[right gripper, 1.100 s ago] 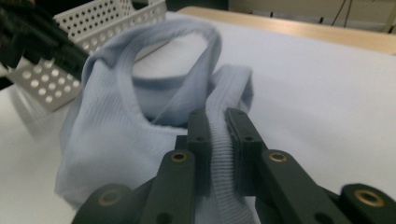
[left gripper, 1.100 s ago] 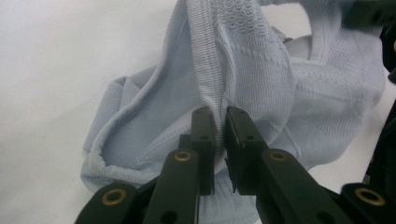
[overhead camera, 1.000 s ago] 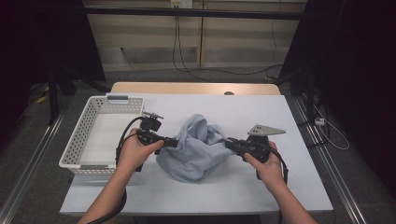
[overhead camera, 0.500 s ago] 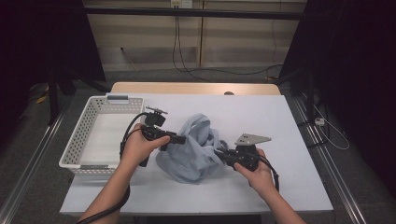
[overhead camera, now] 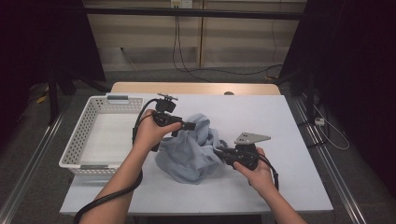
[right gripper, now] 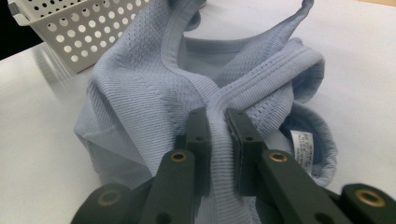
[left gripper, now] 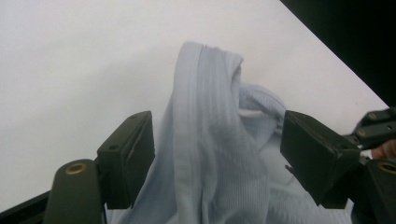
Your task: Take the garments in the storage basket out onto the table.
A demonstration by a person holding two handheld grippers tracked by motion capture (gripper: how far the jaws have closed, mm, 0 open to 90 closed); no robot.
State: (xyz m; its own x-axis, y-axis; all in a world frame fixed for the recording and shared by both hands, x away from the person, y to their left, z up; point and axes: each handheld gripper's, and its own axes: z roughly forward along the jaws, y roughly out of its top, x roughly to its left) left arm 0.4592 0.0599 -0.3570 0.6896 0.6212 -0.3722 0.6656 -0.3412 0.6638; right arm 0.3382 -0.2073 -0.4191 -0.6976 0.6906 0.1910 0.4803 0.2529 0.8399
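Pale blue knit garment (overhead camera: 191, 151) sits crumpled in a heap mid-surface (overhead camera: 280, 186), just right of the white perforated basket (overhead camera: 77, 144). The basket is at the surface's left edge, w/ nothing visible inside.

Left hand-held gripper (overhead camera: 189, 126) is up at the heap's top-left, pointing across toward the cloth. Its jaws have just been opening. In the left gripper view (left gripper: 215, 158) they're spread wide, a ribbed fold of the garment (left gripper: 210, 140) rising between them, and neither pad presses on it. Fabric hangs free there, a hemmed edge on top.

Right hand-held gripper (overhead camera: 219, 153) is low at the heap's right side, the person's hand wrapped round its body, grey three-cornered plate on top. In the right gripper view (right gripper: 218, 140) the jaws are pressed together on a thick ribbed band of the garment (right gripper: 140, 84), pinching it tight; cloth bunches and pulls up toward the pinch. A white care label (right gripper: 303, 149) shows just right of the jaws, tucked inside a fold. Basket corner (right gripper: 70, 32) sits top left in that view, beyond the cloth, close to it; can't tell if touching.
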